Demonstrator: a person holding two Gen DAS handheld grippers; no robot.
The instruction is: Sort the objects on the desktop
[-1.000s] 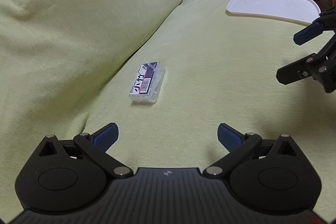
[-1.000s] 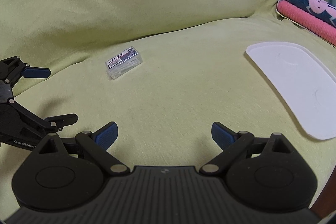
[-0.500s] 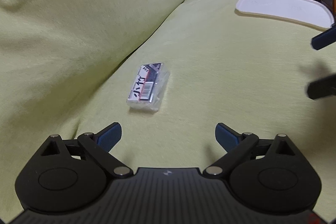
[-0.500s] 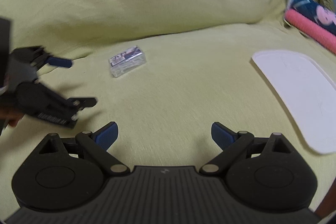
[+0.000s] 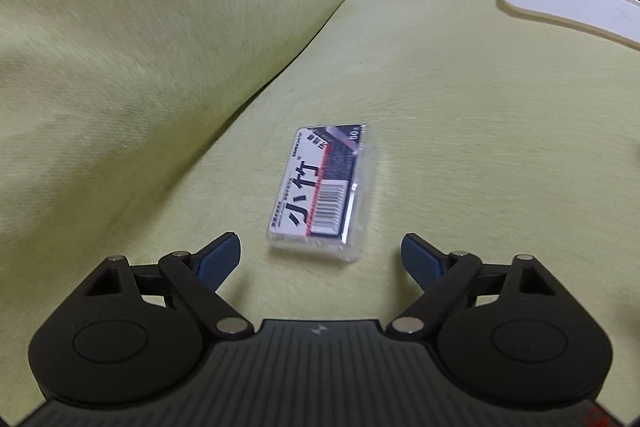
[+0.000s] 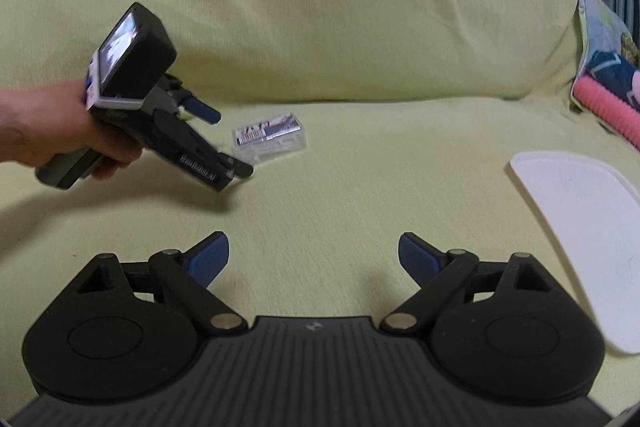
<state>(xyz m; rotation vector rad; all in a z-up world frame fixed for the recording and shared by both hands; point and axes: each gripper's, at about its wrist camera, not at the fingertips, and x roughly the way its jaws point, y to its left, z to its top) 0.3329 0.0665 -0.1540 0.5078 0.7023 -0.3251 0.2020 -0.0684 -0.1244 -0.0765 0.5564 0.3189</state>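
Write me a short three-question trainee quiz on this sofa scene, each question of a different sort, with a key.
1. True or false: the left gripper is shut on the clear box.
2. Which gripper is nearer the box: A left, B right?
3. Fill in: the white tray lies on the green ____.

Key: 1 false, it is open and the box lies just ahead of it; 2 A; 3 sofa seat.

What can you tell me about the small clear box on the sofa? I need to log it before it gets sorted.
The small clear box is a flat rectangular case of transparent plastic, lid shut, with a printed label showing bold black characters, a barcode and a dark panel. It lies flat on the green sofa seat, just ahead of the open left gripper, untouched.
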